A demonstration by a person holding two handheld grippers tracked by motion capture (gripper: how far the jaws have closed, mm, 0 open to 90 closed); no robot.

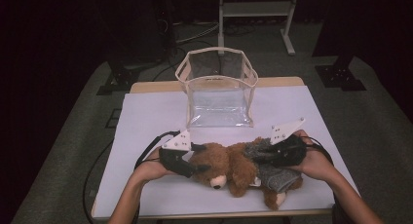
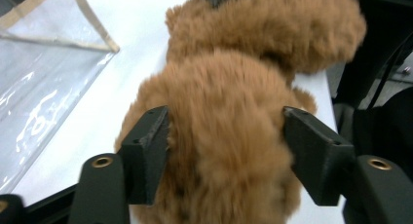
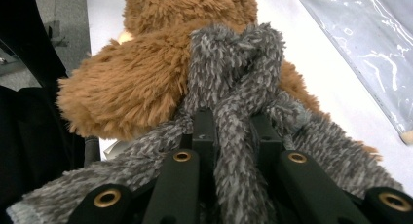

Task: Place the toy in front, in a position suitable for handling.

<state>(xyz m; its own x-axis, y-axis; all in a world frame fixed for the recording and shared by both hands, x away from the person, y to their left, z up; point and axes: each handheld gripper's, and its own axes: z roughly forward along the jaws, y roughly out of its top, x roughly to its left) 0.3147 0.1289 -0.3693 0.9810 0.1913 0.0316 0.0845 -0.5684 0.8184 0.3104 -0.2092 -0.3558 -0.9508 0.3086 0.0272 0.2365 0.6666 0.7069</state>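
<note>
A brown teddy bear [image 1: 229,165] lies on its side on the white-covered table [image 1: 146,117], near the front edge. A grey fuzzy scarf [image 1: 272,177] is knotted around it. My left gripper [image 1: 199,158] reaches in from the left and its jaws press on both sides of the bear's head [image 2: 229,112]. In the left gripper view the left gripper [image 2: 226,151] stands wide, with fur filling the gap. My right gripper [image 1: 260,153] comes from the right. It is shut on a strand of the scarf [image 3: 234,73] just below the knot, against the bear's body [image 3: 136,83].
A clear plastic bag with cream trim [image 1: 219,87] stands open at the back middle of the table; its wall shows in the left gripper view [image 2: 44,87] and the right gripper view [image 3: 370,39]. A white metal stand [image 1: 255,9] is on the floor beyond.
</note>
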